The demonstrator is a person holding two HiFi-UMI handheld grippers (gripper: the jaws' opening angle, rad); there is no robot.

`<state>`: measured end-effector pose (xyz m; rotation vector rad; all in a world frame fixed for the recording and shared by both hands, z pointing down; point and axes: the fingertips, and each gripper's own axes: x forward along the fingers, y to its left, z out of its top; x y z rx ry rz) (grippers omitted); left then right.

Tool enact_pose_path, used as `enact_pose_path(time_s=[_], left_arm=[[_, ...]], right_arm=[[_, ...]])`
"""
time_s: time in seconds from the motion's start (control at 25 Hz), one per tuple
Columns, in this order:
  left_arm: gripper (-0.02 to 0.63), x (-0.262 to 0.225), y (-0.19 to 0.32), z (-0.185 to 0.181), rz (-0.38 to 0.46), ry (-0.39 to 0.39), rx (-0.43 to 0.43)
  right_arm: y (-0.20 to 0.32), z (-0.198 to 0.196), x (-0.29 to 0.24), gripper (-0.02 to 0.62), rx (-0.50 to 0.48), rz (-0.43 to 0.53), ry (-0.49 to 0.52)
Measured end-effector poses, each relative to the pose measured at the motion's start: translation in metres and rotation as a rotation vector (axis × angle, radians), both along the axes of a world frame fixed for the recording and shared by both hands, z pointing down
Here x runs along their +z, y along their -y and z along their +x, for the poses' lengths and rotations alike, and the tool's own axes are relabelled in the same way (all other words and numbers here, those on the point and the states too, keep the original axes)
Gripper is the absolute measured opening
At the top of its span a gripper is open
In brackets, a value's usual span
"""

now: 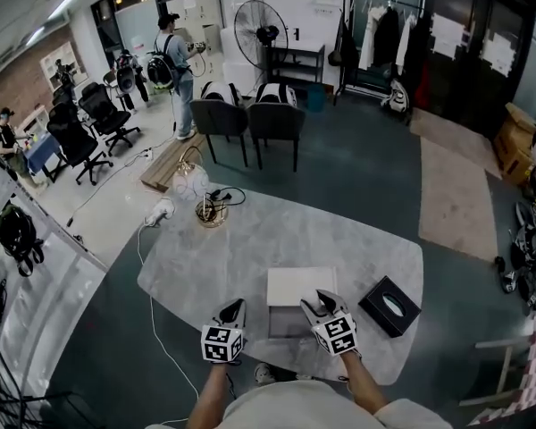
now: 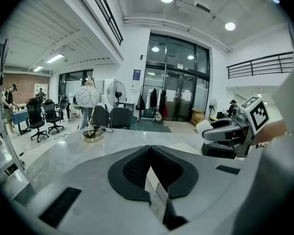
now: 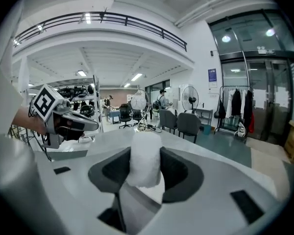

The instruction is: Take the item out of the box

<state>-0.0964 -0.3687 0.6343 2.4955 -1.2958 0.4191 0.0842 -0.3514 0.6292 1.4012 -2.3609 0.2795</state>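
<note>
White item (image 3: 145, 155) sits clamped in right hand-held gripper (image 1: 316, 302) over box (image 1: 295, 282).

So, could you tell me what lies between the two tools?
The white square box, in the head view, between left tool and right tool, which grips a white padded roll.

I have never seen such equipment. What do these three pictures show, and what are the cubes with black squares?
A person holds a pair of tongs in each hand; the cubes are part of them. One picture comes from a camera on the person's head, looking down; the other two from cameras on the tongs. On the table stand a white box and a black box. The left tongs are closed and empty. The right tongs grip a soft white piece.
</note>
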Motion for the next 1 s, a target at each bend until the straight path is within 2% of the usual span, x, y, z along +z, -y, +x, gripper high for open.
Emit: enact_pose_path(time_s=[0.36,1.0], left_arm=[[0.014,-0.027,0.017,-0.007,0.064,-0.006,-0.016],[0.014,-0.056,0.043,-0.004,0.131,-0.008,-0.011]], right_arm=[[0.013,0.012,-0.041,0.179,0.034,0.106,0.014],[0.033,0.016,-0.062,0.178,0.054,0.149,0.011]])
